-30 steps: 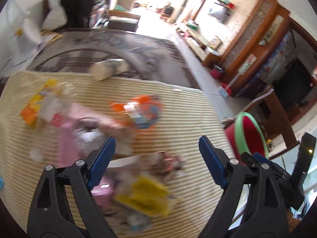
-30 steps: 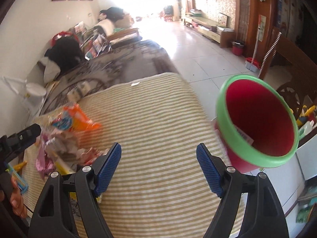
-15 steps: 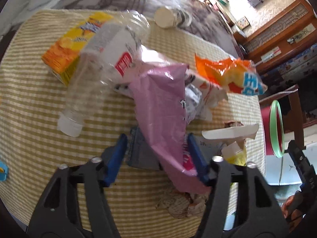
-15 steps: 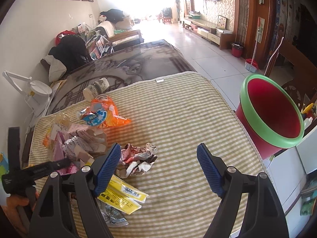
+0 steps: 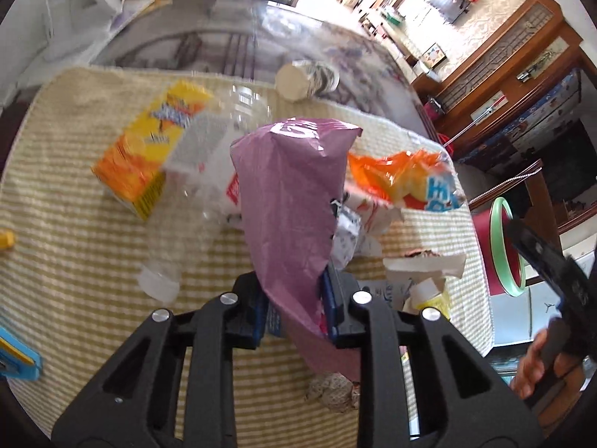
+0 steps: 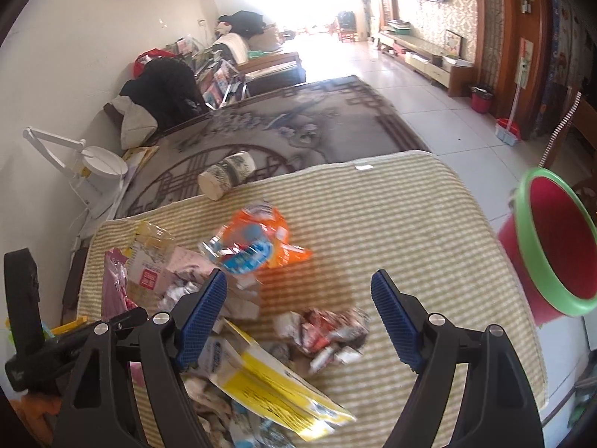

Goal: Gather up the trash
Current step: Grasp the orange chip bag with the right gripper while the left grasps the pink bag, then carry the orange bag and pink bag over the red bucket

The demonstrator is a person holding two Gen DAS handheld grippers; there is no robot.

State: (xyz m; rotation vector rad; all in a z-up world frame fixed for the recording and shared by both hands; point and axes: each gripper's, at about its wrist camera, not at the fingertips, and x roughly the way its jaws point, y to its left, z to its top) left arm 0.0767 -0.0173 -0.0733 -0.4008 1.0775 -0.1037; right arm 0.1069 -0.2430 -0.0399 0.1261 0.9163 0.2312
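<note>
My left gripper is closing on the lower end of a pink plastic bag, and its blue pads pinch the bag. Around the bag lie a yellow-orange juice carton, a clear plastic bottle and an orange snack bag. My right gripper hangs over the striped cloth, its jaws opening with nothing between them. A crumpled red-and-white wrapper and a yellow box lie just below it. The red bin with a green rim stands off the table's right edge.
A paper cup lies on its side at the cloth's far edge. A crumpled brown paper ball sits near the front edge. A white desk lamp stands at the far left. A blue object lies at the left edge.
My left gripper came down over the trash pile and closed its jaws onto the pink bag. My right gripper swung left from the red bin towards the trash and widened a little.
</note>
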